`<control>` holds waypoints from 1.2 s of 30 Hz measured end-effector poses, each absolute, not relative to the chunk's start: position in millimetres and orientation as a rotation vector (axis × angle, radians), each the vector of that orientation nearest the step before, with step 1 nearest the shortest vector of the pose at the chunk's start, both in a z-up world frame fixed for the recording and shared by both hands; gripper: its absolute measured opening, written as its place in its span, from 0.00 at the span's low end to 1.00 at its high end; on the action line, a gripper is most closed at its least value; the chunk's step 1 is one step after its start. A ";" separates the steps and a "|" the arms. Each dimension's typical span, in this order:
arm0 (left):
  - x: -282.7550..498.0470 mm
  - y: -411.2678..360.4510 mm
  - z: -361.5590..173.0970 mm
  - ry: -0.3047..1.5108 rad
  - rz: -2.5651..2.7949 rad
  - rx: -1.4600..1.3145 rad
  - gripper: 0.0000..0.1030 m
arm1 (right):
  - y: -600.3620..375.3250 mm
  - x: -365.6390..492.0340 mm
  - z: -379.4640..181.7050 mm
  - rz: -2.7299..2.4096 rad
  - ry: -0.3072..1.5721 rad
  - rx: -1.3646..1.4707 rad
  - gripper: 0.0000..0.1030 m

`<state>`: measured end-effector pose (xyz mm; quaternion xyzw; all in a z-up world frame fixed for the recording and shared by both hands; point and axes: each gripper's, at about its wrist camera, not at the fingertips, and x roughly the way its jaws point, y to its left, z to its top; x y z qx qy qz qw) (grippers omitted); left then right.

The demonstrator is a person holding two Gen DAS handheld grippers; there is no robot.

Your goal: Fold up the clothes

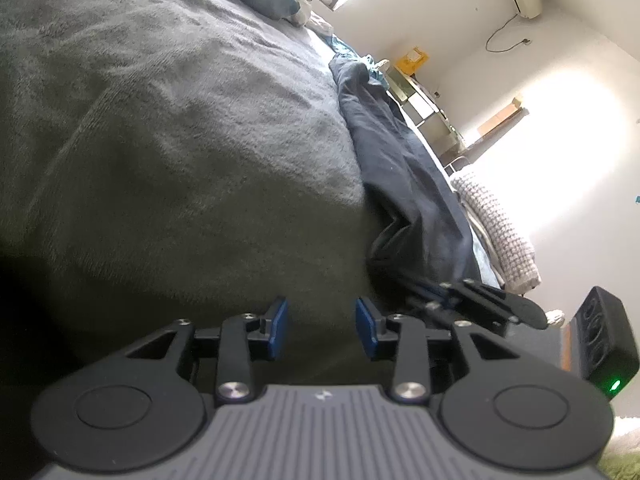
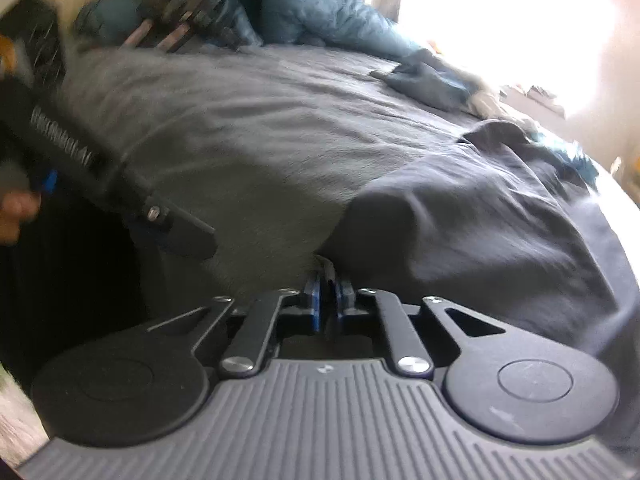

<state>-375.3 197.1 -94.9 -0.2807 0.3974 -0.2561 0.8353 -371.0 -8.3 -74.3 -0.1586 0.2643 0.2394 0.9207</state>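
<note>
Left tool (image 1: 322, 328): pads parted, nothing between them, poised over the grey blanket (image 1: 168, 128) on the bed, with the dark navy garment (image 1: 404, 184) lying crumpled just to its right. Right tool (image 2: 328, 300): pads clenched on a pinch of the same dark navy garment (image 2: 460, 216), the cloth humped directly ahead and to its right, blurred. Judged step: hem or corner gripped on one side only; next move calls for a second hold on the cloth by the released tool, though early or late fold not settled.
</note>
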 end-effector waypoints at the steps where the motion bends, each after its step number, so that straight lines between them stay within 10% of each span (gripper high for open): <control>1: -374.3 194.1 -92.7 0.834 -0.540 -0.579 0.36 | -15.2 -368.9 -68.6 0.496 0.555 -0.283 0.04; 15: -320.6 117.6 -54.1 0.740 -0.567 -0.330 0.36 | -104.5 -332.0 20.3 0.595 0.619 0.103 0.04; 36: -226.9 146.3 -83.2 0.945 -0.660 -1.024 0.39 | -123.9 -325.1 30.6 0.686 0.614 0.152 0.04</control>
